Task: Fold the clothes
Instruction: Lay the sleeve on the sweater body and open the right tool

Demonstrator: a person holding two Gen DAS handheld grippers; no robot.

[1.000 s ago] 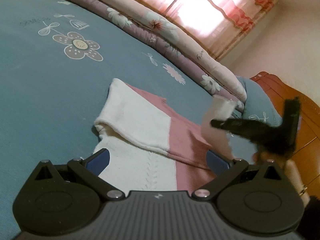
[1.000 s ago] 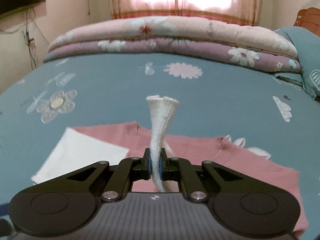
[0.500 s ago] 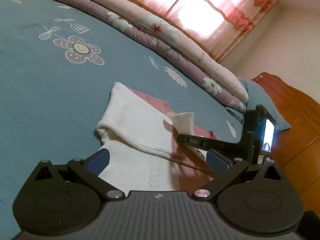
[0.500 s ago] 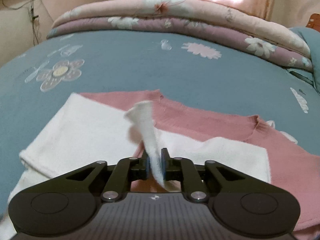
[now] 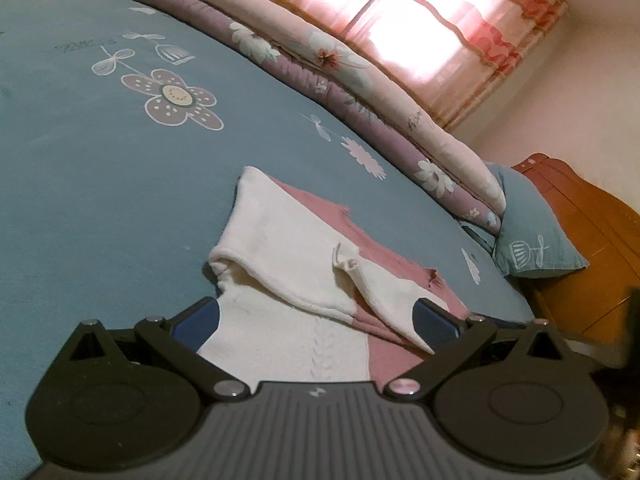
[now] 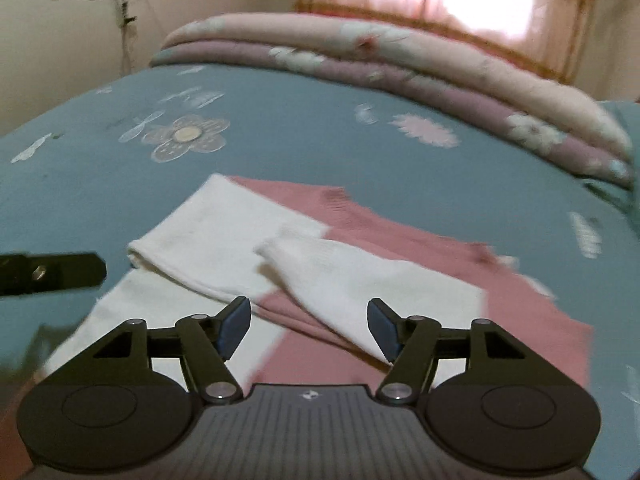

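Pink-and-white knit sweater (image 6: pixel 400 248): lying flat on the bed (image 6: pixel 280 140), both white sleeves (image 6: pixel 360 272) folded across its body. Right hand-held gripper (image 6: pixel 308 320) is opening, empty; left hand-held gripper (image 5: pixel 316 318) is hovering open. Body folds are remaining.

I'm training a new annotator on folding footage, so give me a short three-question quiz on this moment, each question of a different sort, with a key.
1. True or false: the right gripper is clamped on a sleeve.
2. Multiple choice: the pink and white sweater lies on A) a wooden floor, B) the blue bedsheet, C) a chair.
3. Fill in: both white sleeves are folded across the sweater's ____ body.

Key:
1. False. Its jaws are opening, with no cloth pinched between them; the right-hand sleeve lies flat on the sweater.
2. B.
3. Pink.
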